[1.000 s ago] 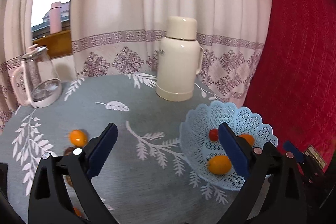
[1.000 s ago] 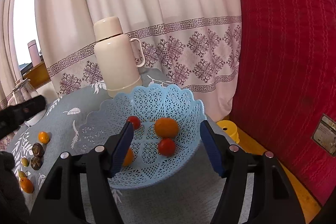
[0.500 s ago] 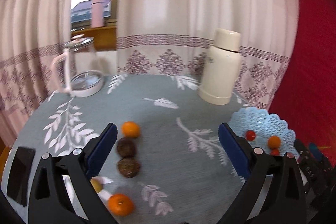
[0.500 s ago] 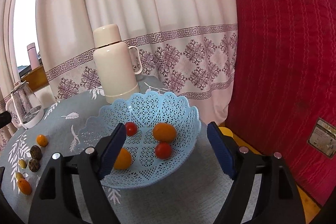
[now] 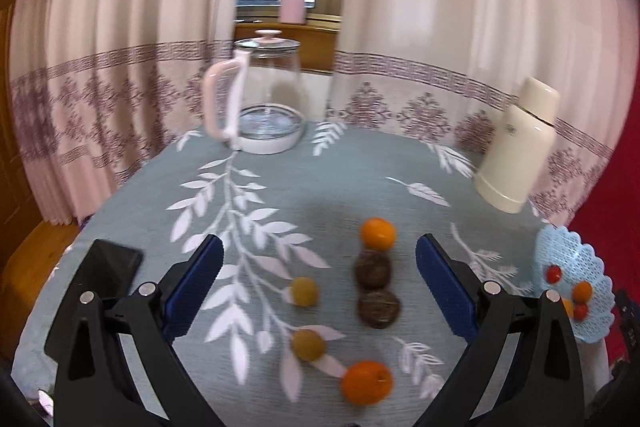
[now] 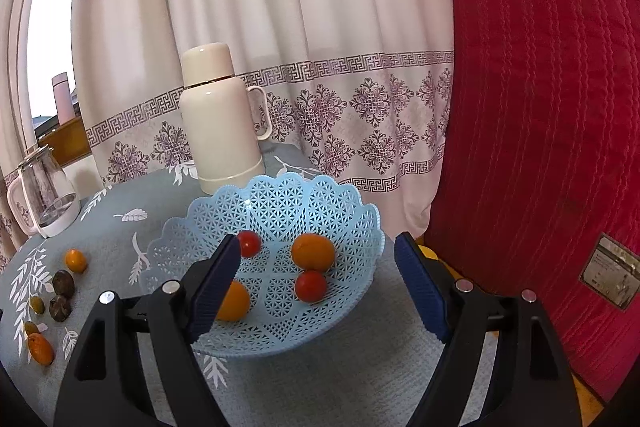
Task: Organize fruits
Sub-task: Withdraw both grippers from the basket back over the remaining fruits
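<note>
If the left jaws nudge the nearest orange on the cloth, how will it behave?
The orange looks round, so it would probably roll. It lies loose near two green fruits, so it may bump them. Its skin seems firm, likely tolerating a grip.

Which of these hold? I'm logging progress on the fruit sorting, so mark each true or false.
1. The blue basket holds four fruits. True.
2. The left gripper grips an orange. False: it is open and empty.
3. Two dark brown fruits lie between the left gripper's fingers. True.
4. The cream thermos lies on its side. False: it stands upright.
5. The right gripper is open. True.
</note>
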Action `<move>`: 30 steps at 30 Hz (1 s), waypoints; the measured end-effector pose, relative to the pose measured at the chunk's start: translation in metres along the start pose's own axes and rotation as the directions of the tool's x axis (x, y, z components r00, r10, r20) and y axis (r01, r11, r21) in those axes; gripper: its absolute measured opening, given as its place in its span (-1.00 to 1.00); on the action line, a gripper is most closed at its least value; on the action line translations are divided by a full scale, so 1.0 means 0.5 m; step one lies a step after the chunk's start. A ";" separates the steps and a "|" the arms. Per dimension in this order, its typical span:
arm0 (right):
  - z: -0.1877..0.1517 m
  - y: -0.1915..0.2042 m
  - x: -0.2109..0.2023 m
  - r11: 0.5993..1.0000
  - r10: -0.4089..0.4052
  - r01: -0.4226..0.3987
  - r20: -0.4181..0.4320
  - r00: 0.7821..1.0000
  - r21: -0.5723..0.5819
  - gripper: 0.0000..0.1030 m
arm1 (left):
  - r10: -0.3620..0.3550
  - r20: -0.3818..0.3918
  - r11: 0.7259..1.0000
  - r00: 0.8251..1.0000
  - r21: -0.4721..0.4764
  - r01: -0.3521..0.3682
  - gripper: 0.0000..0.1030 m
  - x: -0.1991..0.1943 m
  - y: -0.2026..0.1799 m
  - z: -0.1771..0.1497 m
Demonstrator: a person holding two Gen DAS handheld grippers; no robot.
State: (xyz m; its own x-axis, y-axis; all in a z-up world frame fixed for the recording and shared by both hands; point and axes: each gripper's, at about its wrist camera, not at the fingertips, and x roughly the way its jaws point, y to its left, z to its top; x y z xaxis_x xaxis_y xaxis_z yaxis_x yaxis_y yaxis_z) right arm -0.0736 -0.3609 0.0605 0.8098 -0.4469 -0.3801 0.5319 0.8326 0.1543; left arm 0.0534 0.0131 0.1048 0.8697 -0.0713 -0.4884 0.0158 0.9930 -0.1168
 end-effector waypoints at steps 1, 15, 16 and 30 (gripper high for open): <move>0.001 0.001 -0.001 1.000 -0.001 0.001 -0.001 1.000 -0.004 0.53 | 0.008 -0.001 1.000 1.000 -0.006 -0.008 0.91 0.000 0.010 0.000; -0.009 0.063 -0.066 0.994 0.108 -0.108 -0.012 0.994 -0.026 0.54 | 0.050 -0.103 0.998 0.993 -0.027 -0.053 0.91 0.065 0.060 -0.059; -0.011 0.072 -0.068 0.992 0.120 -0.121 -0.017 0.993 -0.029 0.54 | 0.048 -0.111 0.998 0.993 -0.024 -0.051 0.91 0.070 0.059 -0.065; -0.079 0.204 -0.081 0.922 0.326 -0.357 -0.199 0.924 -0.147 0.54 | -0.031 -0.225 0.998 0.974 -0.059 0.018 0.40 0.104 0.076 -0.131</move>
State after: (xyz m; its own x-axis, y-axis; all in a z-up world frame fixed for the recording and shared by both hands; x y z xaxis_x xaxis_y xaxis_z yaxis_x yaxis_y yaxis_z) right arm -0.0621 -0.2450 0.0554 0.8726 -0.0764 -0.4824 0.1648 0.9758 0.1436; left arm 0.0671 0.0409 0.0183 0.7353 -0.1217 -0.6667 0.0026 0.9842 -0.1769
